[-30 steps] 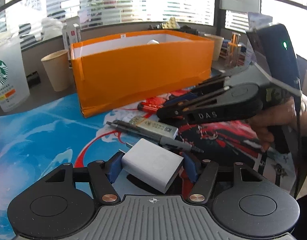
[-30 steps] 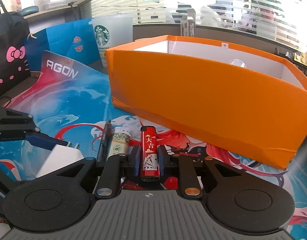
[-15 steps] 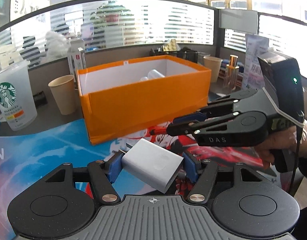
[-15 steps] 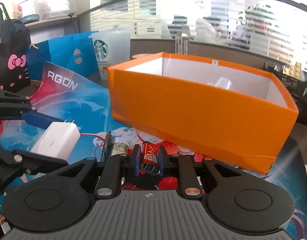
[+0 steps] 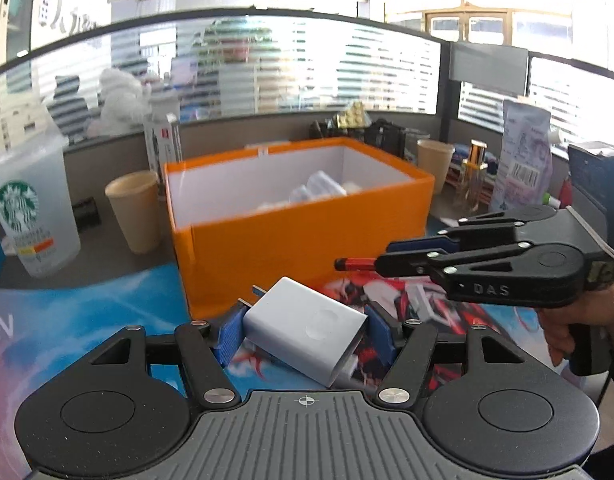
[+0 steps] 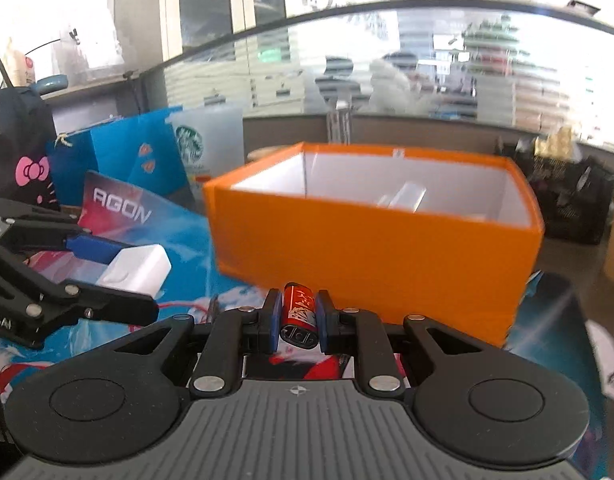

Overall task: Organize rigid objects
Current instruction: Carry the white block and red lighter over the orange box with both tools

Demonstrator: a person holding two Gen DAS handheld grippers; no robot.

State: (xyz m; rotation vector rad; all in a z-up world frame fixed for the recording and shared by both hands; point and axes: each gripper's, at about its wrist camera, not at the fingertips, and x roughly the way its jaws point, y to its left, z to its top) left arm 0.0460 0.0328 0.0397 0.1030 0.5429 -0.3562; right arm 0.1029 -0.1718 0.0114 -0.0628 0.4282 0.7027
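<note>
The red lighter (image 6: 298,314) lies with its long axis running away from the right wrist camera toward the orange box (image 6: 371,248), its dark metal head end nearest the lens and its base pointing at the box's near wall. It is a slim red stick with white printed characters, pinched on both sides by the blue pads of the right gripper (image 6: 297,316), whose fingers are nearly together on it. It is held above the printed mat (image 6: 179,236) on the counter, just in front of the box.

The white charger (image 5: 305,330) is a rounded rectangular block, pale grey-white, with a faint round mark on its top face. It sits skewed between the blue pads of the left gripper (image 5: 303,330): its two metal prongs point up and to the far left, toward the box's near corner, and its long axis runs diagonally across the gap. The fingers stand about half apart and press on it from both sides, clear of the mat.

The left wrist view looks down into the box and shows pale, blurred items on its white floor, plus a paper cup (image 5: 135,210) and a Starbucks cup (image 5: 29,216) to its left, and a hand (image 5: 579,320) gripping the right tool's handle. The right wrist view shows the lighter's printed face and a blue bag (image 6: 135,156) at far left.
</note>
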